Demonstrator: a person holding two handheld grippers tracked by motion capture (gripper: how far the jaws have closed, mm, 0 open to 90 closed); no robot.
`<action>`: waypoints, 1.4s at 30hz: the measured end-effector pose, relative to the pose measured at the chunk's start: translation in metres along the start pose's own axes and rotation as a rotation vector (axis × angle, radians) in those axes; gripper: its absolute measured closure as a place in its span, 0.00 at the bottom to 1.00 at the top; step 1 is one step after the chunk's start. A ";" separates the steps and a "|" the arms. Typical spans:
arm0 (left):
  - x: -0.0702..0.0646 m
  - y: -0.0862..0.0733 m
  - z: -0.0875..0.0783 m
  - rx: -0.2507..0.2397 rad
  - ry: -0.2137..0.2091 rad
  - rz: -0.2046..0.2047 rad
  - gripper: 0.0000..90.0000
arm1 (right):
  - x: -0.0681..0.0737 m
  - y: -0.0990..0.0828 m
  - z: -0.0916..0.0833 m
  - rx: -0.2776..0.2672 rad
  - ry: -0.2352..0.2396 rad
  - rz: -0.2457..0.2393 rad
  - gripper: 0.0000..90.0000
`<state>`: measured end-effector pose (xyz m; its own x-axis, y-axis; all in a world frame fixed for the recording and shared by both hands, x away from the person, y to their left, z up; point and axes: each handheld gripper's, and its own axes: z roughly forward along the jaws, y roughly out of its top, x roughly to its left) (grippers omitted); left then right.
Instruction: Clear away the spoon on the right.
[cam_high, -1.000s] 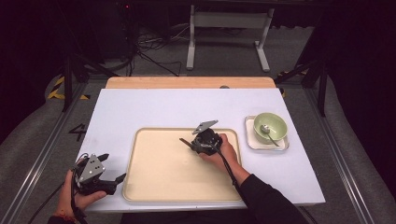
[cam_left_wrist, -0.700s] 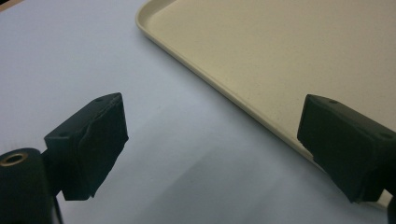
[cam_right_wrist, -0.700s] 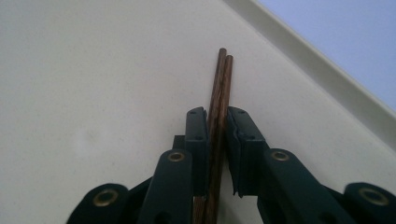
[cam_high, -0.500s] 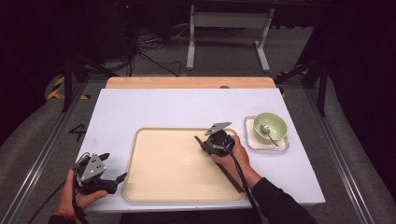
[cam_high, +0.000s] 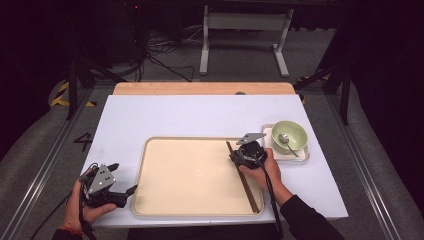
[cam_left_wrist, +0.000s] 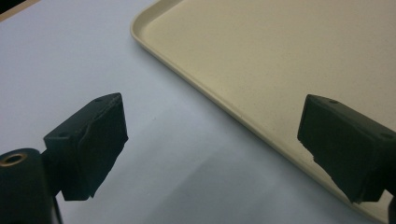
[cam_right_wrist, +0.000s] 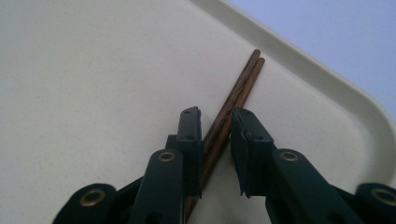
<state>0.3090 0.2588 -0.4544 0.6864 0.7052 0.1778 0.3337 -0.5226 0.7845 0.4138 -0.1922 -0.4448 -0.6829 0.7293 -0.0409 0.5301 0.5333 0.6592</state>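
A pair of dark wooden chopsticks (cam_high: 245, 180) lies along the right side of the beige tray (cam_high: 190, 175), just inside its rim. My right gripper (cam_high: 239, 156) sits over their far half. In the right gripper view its jaws stand close on either side of the chopsticks (cam_right_wrist: 233, 100), which cross the narrow gap at a slant and touch both pads. My left gripper (cam_high: 122, 179) rests in a hand at the tray's near left corner. Its fingers (cam_left_wrist: 93, 140) are wide open over the white table, with the tray's rim (cam_left_wrist: 224, 107) between them.
A green bowl (cam_high: 289, 134) with a metal spoon (cam_high: 286, 141) in it stands on a small white plate just right of the tray. The white tabletop (cam_high: 200, 115) stretches beyond the tray to a wooden strip at the far edge.
My right gripper has carried the chopsticks from the tray's middle to its right side, and they now lie flat along the rim. The left gripper has stayed put.
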 end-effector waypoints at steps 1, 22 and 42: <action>0.000 0.000 0.000 0.001 0.004 0.000 0.10 | 0.000 -0.002 -0.002 -0.001 -0.017 -0.003 0.82; 0.001 0.002 -0.001 -0.002 0.027 0.008 0.11 | -0.010 -0.027 -0.024 -0.008 -0.097 -0.054 0.76; 0.000 0.002 -0.003 0.001 0.031 0.017 0.11 | -0.003 -0.015 -0.068 -0.180 -0.130 -0.115 0.62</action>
<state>0.3077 0.2589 -0.4508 0.6715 0.7108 0.2095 0.3230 -0.5352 0.7805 0.3735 -0.2317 -0.4032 -0.6568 0.7237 -0.2117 0.3470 0.5394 0.7672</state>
